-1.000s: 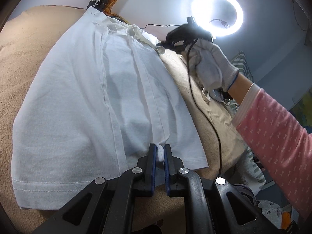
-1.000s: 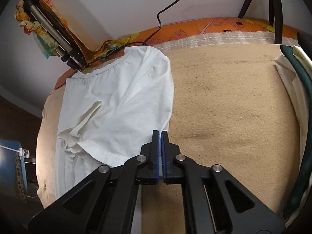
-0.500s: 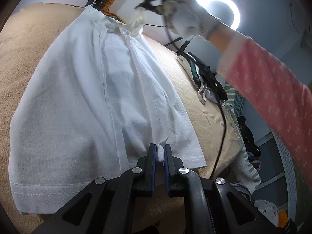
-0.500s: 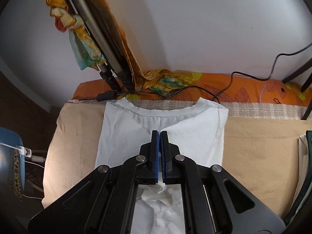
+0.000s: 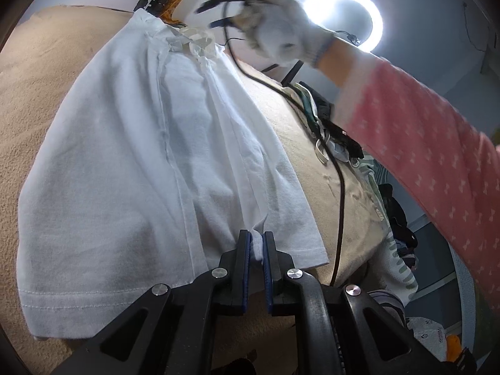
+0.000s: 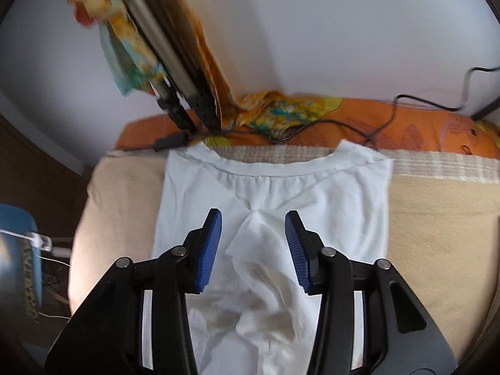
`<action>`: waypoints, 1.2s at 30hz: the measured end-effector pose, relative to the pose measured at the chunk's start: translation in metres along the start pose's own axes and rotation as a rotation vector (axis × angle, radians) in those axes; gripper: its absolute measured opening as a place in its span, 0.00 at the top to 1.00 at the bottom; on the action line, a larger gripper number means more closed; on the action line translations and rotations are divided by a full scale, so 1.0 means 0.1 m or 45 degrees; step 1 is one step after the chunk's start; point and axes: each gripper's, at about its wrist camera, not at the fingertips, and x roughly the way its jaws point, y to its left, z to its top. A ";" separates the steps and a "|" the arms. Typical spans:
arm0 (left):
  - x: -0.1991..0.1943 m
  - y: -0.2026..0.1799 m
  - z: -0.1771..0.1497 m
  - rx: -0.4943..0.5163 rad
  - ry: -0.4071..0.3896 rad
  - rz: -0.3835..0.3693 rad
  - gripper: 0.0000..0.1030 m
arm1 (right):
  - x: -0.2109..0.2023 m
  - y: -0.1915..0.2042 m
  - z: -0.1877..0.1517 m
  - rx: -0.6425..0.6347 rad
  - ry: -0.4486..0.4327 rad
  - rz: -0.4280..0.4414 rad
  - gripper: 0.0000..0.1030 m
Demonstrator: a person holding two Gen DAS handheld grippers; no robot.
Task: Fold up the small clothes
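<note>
Nearest the left wrist camera, the left gripper [image 5: 257, 247] is clenched on the near hem of the white T-shirt [image 5: 140, 156], a pinch of white cloth bunched between its blue pads. From that pinch the shirt runs away up the tan blanket [image 5: 325, 168], spread flat with both sides folded in toward the middle. A black cable [image 5: 340, 193] trails down the blanket to the right of the shirt, and past it a heap of dark and striped clothes [image 5: 331, 131] lies along the right edge.

Farther off, a gloved hand [image 5: 281, 37] with a pink sleeve [image 5: 422, 143] holds the right gripper [image 6: 253, 243] above the shirt's collar end. Its jaws have just been opening and now stand well apart, released; a crumpled fold of sleeve cloth lies below the gap, and neither pad presses on it. Beyond the collar are an orange patterned cushion [image 6: 422, 131], black stand legs [image 6: 187, 109] and a pale wall. A ring light [image 5: 343, 22] glows behind the hand.
</note>
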 end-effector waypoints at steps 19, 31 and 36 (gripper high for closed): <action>-1.17 0.06 -0.23 -0.086 -0.153 0.183 0.43 | -2.03 -0.46 -2.67 0.011 -0.046 0.078 0.57; -1.05 0.68 -0.09 -0.289 -0.015 0.201 0.45 | -1.63 -0.57 -3.69 0.166 0.134 0.248 0.57; -0.93 0.72 -0.08 -0.308 0.021 0.150 0.86 | -1.57 -0.50 -3.71 0.145 0.146 0.291 0.66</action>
